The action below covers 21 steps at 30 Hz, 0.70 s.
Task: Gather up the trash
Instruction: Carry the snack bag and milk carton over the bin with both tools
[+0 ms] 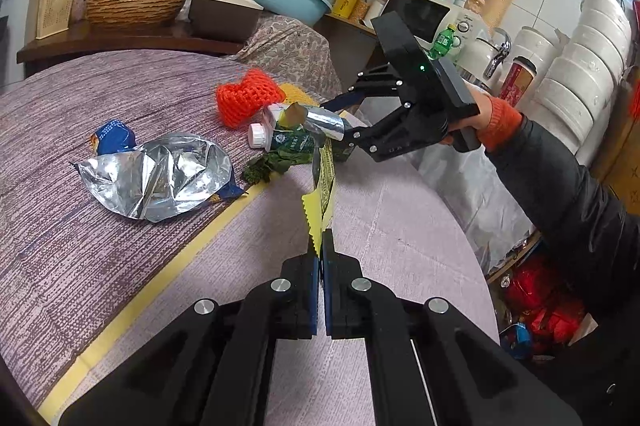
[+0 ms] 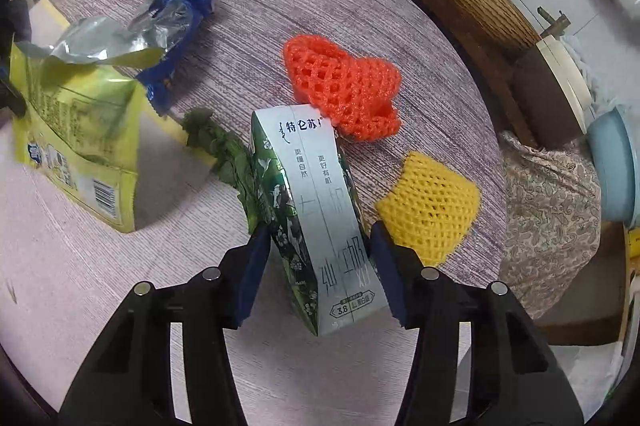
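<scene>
Left hand-held gripper (image 1: pixel 320 246): fingers closed almost together, the serrated edge of a yellow snack bag (image 1: pixel 322 182) pinched between them. The bag is seen to hang open-mouthed above the bench (image 1: pixel 120 246). It is judged light, thin and limp; a seam or edge is the surest place for it to be held, as the smooth film may slip.

Right hand-held gripper (image 2: pixel 318 266): jaws parted to about carton width, set either side of a green and white milk carton (image 2: pixel 316 218). The blue pads (image 2: pixel 256 266) appear to touch its sides or lie just beside them; a firm clamp cannot be confirmed. The carton is judged light if empty, stiff along its folded edges, but easily crushed across the flat faces. It is best taken at mid-body across the narrow sides. A white cap (image 1: pixel 257 135) is borne at its far end.

Wilted green leaves (image 2: pixel 224 154): lying beside the carton. Soft, liable to tear; to be scooped as one bunch.

Yellow foam net (image 2: pixel 430 202): just right of the carton. Springy, nearly weightless, gripped anywhere.

Orange foam net (image 2: pixel 344 90): beyond the carton, touching or nearly touching its far end. Same handling.

Crumpled silver and blue wrapper (image 1: pixel 160 174): farther out on the bench. Crinkly, slippery; to be taken at a fold.
</scene>
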{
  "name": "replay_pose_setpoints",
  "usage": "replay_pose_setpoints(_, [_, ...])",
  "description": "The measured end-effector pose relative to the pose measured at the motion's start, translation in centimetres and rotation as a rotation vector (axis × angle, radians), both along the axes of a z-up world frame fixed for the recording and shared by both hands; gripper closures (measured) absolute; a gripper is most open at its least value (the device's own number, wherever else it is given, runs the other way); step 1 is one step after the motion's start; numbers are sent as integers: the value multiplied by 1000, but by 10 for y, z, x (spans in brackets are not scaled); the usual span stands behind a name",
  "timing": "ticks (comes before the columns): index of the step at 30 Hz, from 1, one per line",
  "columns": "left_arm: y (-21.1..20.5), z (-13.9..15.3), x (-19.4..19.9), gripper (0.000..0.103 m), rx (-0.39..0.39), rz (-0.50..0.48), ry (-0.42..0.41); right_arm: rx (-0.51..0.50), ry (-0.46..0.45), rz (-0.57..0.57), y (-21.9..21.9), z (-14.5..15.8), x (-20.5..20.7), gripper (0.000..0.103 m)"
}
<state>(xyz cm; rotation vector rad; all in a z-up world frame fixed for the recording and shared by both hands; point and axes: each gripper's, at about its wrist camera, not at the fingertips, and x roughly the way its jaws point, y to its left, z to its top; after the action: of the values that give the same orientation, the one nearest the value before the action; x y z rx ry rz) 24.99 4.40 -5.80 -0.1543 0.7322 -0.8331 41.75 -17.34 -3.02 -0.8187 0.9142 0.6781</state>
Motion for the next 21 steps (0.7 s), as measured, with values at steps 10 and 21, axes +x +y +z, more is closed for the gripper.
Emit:
replay_pose_setpoints(10, [0,4,-5,100,-3,35,-4,37,31,-56,12,-15,19,44])
replay_pose_setpoints(21, [-34,13,-23,100,-3,-25,-38,404,47,-176,-79,17,-94,45])
